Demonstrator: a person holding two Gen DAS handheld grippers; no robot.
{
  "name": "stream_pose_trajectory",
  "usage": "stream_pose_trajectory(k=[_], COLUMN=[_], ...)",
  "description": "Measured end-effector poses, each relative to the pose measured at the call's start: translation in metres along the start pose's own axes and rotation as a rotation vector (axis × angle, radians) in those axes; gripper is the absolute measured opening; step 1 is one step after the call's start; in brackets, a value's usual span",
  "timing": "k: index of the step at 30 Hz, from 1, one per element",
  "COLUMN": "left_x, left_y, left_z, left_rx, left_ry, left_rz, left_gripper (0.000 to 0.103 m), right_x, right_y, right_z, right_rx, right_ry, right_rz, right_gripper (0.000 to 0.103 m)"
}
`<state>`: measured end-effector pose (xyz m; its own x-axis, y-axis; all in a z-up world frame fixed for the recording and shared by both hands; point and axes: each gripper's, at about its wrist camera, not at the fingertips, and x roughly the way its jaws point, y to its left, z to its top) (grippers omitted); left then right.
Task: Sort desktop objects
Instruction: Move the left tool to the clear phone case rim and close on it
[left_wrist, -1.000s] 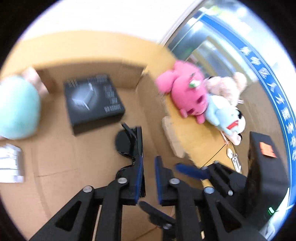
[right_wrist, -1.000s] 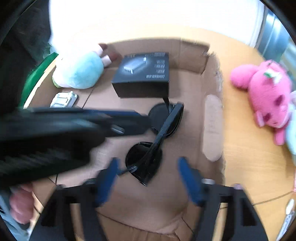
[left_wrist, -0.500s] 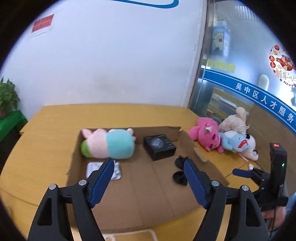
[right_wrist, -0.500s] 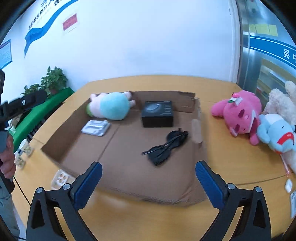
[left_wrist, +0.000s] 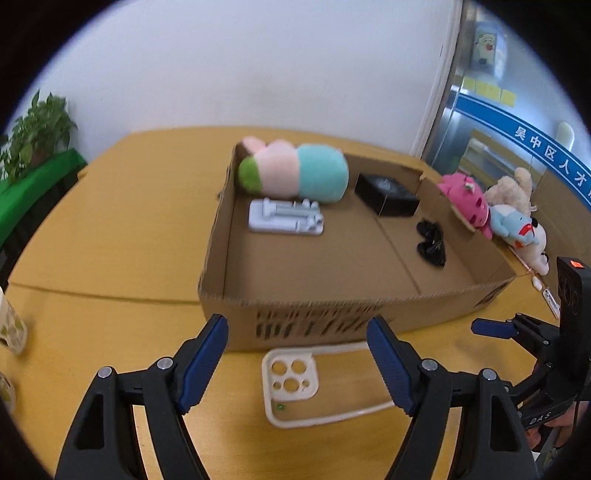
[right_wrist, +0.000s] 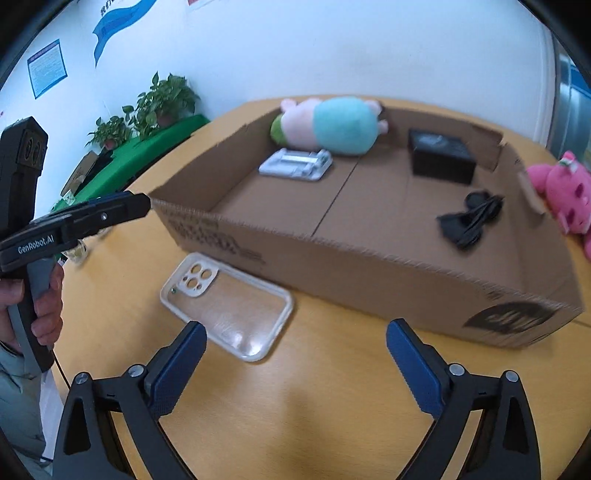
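Hovering over the table: left gripper (left_wrist: 297, 360) and right gripper (right_wrist: 295, 362) gaping wide, empty; phone case (right_wrist: 226, 307) at 11 o'clock of right.

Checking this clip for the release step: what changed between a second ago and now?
The left gripper let go of the sunglasses in the cardboard box and opened. Both grippers pulled back out of the box; the right gripper, open and empty, has just narrowed slightly. Both now hang over the phone case in front of the box. The plush, black box and white pack stayed put.
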<state>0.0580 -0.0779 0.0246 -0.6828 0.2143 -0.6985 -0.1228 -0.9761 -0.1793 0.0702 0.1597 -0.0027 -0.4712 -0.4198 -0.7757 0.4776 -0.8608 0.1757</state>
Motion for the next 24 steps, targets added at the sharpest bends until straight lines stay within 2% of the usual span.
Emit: stream_pose_trajectory(k=[3,5,8,12,13,14,15,17,18,20,24], left_x=[0.017,0.026,0.037,0.048,0.050,0.053,0.053,0.052,0.053,0.053,0.055], left_y=[0.004,0.003,0.004,0.012,0.014,0.016,0.017,0.016,0.015,0.011,-0.003], left_z=[-0.014,-0.022,-0.032,-0.040,-0.042,-0.044,-0.045,-0.047,-0.047,-0.049,-0.050], left_rx=[0.007,0.013,0.014,-0.011,-0.022,-0.035,-0.040,-0.042,-0.045,-0.045,-0.038], left_ry=[0.052,0.089,0.132,0.171,0.181,0.192,0.191,0.190,0.195,0.196,0.201], left_rz=[0.007,0.019,0.027,0.047,0.047,0.045,0.047,0.032,0.024,0.020,0.014], left_gripper=[0.072,0.059,0.049,0.042,0.036,0.028,0.027,0.013,0.013,0.012,0.009], right_x=[0.021,0.032,0.047,0.055,0.055,0.057,0.058,0.059,0.059,0.058,0.052], right_y=[0.006,0.005,0.000,0.007,0.010,0.012,0.014,0.014,0.014,0.013,0.006], right_z=[-0.007,-0.010,-0.014,-0.017,-0.016,-0.015,-0.015,-0.014,-0.015,-0.015,-0.021], right_rx=[0.009,0.019,0.053,0.025,0.013,0.004,-0.010,-0.022,-0.020,-0.017,-0.005], right_ry=[0.035,0.051,0.076,0.083,0.082,0.083,0.084,0.081,0.078,0.074,0.058], right_rz=[-0.006,-0.017,-0.019,-0.036,-0.040,-0.050,-0.066,-0.074,-0.072,-0.069,-0.081], right_gripper=[0.083,0.070,0.059,0.055,0.051,0.041,0.036,0.024,0.023,0.011,0.008])
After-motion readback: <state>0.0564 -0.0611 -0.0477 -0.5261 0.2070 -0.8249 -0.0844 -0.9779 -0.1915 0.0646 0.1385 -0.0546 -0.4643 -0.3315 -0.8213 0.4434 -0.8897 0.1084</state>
